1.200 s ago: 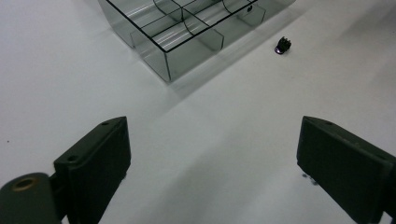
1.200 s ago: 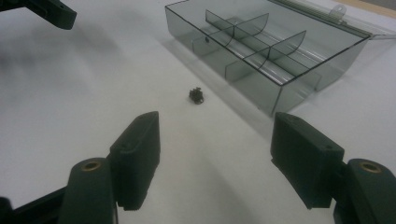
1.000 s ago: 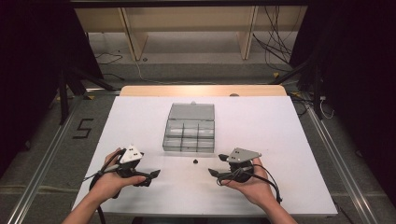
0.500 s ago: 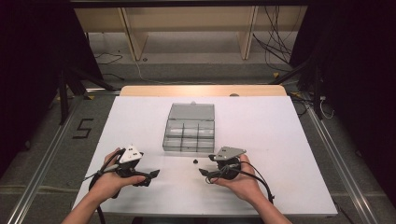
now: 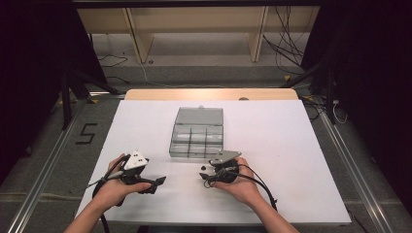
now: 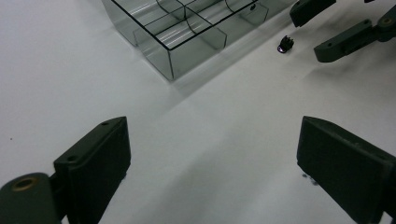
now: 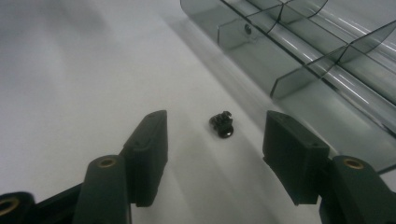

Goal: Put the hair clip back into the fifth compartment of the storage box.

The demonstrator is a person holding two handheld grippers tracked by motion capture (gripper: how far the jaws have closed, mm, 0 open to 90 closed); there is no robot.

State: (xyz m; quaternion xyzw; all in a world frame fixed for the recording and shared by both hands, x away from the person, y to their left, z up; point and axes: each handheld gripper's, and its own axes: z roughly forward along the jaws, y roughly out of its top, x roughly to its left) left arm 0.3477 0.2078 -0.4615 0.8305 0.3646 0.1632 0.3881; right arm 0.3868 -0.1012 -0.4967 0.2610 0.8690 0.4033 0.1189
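Closing in on a tiny black part (image 7: 222, 125), the right gripper (image 7: 215, 140) has its two black jaws standing either side of it, and they have just been narrowing; the pads are not yet touching the part, which sits free on the white table (image 5: 291, 145) between them. From above, that right gripper (image 5: 206, 174) lies low over the near middle of the table, held in the person's right hand (image 5: 240, 187), with the little part (image 5: 203, 167) just off its tip. Just beyond, toward the far side, stands a clear plastic compartment box (image 5: 197, 138) with its lid (image 5: 199, 115) folded back; the part rests on the table just in front of the box's near edge, outside every compartment. Seen along the right gripper, the box wall (image 7: 299, 60) rises to the right of the part.

The left gripper (image 5: 158, 182) rests over the near left of the table in the left hand (image 5: 114, 189), well apart from the part. Its own view shows the left gripper (image 6: 212, 154) released, jaws spread wide over bare table with nothing between them, the box corner (image 6: 170, 56) ahead and the black part (image 6: 284, 45) farther right, beside the other gripper's jaws.
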